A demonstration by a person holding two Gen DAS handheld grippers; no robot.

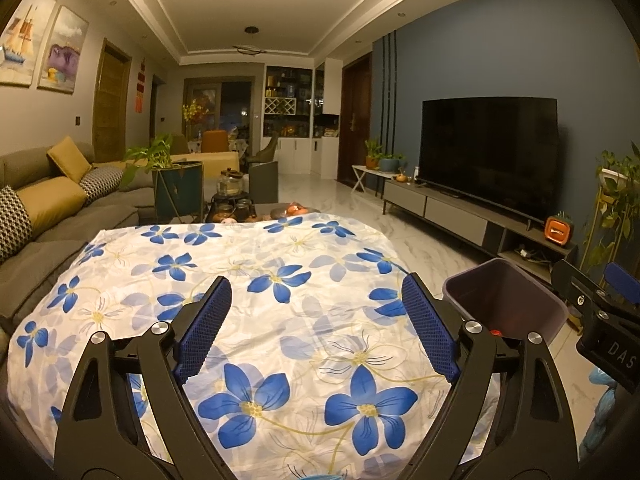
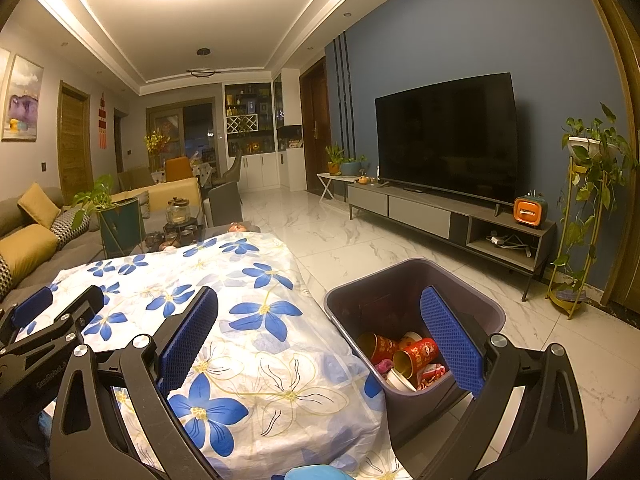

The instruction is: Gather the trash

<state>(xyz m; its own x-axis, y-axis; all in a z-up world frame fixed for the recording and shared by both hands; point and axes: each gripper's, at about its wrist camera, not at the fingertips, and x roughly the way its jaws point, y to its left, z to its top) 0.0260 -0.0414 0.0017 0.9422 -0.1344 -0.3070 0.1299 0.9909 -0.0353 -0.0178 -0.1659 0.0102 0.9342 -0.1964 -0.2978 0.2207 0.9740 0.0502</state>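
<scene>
Your left gripper (image 1: 316,324) and right gripper (image 2: 328,344) both spread, empty; cups (image 2: 404,354) already binned (bin (image 2: 400,280) beside table (image 2: 256,360) for short drop).

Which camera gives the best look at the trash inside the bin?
The right wrist view: it looks down into the bin at the red paper cups. The left wrist view shows mostly the bin's rim and only a red speck inside.

Blue wall (image 2: 460,32), marble floor (image 2: 360,248)

White cloth (image 2: 256,344), blue flower print; dark purple bin (image 2: 404,292); red-and-gold cups (image 2: 414,354); blue claw pads (image 1: 204,332); blue wall (image 2: 460,32).
</scene>
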